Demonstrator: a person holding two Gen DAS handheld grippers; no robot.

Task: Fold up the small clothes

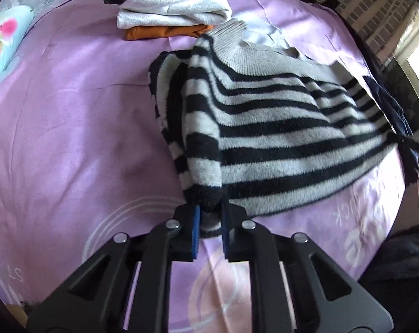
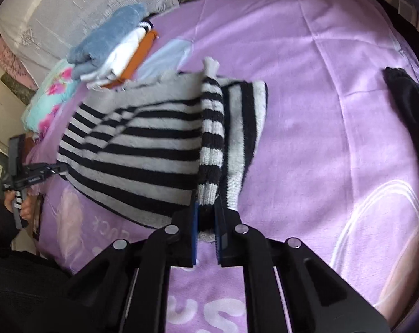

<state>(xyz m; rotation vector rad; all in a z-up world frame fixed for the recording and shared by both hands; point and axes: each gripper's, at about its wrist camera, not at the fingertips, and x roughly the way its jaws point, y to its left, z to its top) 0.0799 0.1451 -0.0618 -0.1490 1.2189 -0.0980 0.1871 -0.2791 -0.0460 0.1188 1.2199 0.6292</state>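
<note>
**Operator A:** Report left side pose and grip.

**Operator B:** I read the left gripper (image 1: 211,216) level and pointing forward over the bed. Its blue-padded jaws are nearly closed, clamping a bunched black-and-grey edge of the striped sweater (image 1: 264,127). In the right wrist view I see this unit at the far left edge, with a hand (image 2: 16,208) wrapped around its handle.

**Operator A:** Right side?

**Operator B:** The right gripper (image 2: 206,216) holds the same attitude. Its jaws are pinched on the opposite end, where a ribbed striped sleeve (image 2: 210,130) lies folded over the body panel. The garment hangs stretched between both units, just above the purple sheet (image 1: 70,127).

**Operator A:** Material notes.

**Operator B:** The knit is fuzzy, with horizontal black and pale grey bands and a plain ribbed grey collar (image 1: 231,32). The sheet is smooth, lightly creased, printed with white lettering. Behind the sweater sits a folded stack (image 1: 170,14): blue fleece on top, white knit in the middle, orange cloth beneath. A dark garment (image 2: 406,105) lies well apart at the right.
</note>
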